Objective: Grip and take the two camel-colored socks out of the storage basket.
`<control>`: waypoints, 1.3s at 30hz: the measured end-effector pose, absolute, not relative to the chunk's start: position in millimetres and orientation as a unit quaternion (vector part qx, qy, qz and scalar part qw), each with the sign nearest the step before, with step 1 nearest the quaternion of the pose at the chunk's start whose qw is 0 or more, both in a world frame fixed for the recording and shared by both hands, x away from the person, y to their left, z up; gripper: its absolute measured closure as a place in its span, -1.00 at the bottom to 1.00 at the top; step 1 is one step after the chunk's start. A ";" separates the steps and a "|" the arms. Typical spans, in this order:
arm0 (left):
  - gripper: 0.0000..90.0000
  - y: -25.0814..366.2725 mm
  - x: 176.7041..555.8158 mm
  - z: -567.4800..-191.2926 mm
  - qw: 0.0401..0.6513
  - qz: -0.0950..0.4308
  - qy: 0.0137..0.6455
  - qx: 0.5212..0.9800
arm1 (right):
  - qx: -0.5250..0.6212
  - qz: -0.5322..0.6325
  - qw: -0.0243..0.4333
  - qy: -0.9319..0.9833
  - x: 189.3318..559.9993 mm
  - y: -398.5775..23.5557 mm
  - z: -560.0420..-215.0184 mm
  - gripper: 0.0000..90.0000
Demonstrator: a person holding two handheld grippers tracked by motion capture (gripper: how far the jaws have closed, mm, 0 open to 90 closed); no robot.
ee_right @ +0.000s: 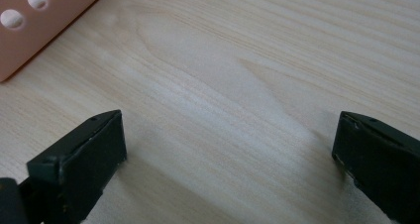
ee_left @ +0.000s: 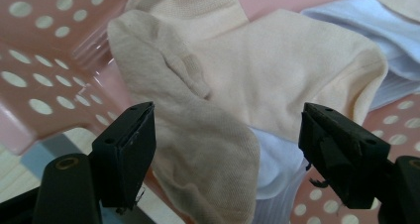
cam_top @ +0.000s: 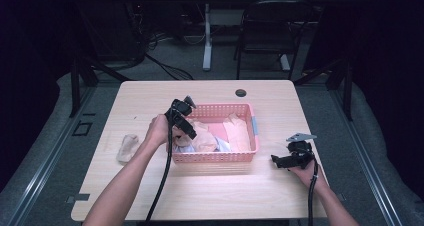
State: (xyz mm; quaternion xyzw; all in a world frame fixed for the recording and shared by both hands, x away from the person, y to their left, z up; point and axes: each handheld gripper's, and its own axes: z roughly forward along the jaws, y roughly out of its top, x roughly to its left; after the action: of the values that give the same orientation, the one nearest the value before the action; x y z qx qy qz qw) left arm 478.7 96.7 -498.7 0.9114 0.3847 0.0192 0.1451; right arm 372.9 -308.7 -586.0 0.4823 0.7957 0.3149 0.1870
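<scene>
Several socks lie heaped in the pink basket (cam_top: 214,157), and the beige sock (ee_left: 198,149) droops over its near-left rim, between the spread jaws of the left gripper (ee_left: 225,149), whose pads are not yet pressing. It looks light, limp and easily bunched; pinching the thick fold at the rim seems safest. Right of the basket, the right gripper (ee_right: 228,149) rests spread and empty.

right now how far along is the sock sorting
Early on. One beige sock already lies on the table, left of the pink basket. In hand: the left gripper is down in the basket with its jaws open around a cream sock, pads not pressing yet. Left: that sock, another cream one, the light blue ones and others in the basket. The right gripper rests open over bare table.
</scene>
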 end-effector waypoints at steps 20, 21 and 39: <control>-0.05 77.9 466.4 -523.2 0.081 0.049 0.376 0.922 | 0.482 0.315 0.187 0.796 372.9 -308.7 -586.0 -1.00; -0.02 77.8 466.0 -524.1 0.081 0.050 0.378 0.921 | 0.483 0.315 0.187 0.796 372.9 -308.7 -586.0 -1.00; 0.91 95.2 465.1 -487.6 0.098 0.057 0.362 0.925 | 0.482 0.315 0.187 0.796 372.9 -308.8 -586.0 -1.00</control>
State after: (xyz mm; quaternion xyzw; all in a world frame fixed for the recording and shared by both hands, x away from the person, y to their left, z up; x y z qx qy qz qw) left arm 465.1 95.2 -487.6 0.9254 0.3616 0.0569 0.0981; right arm 372.9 -308.8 -586.0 0.4824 0.7959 0.3147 0.1869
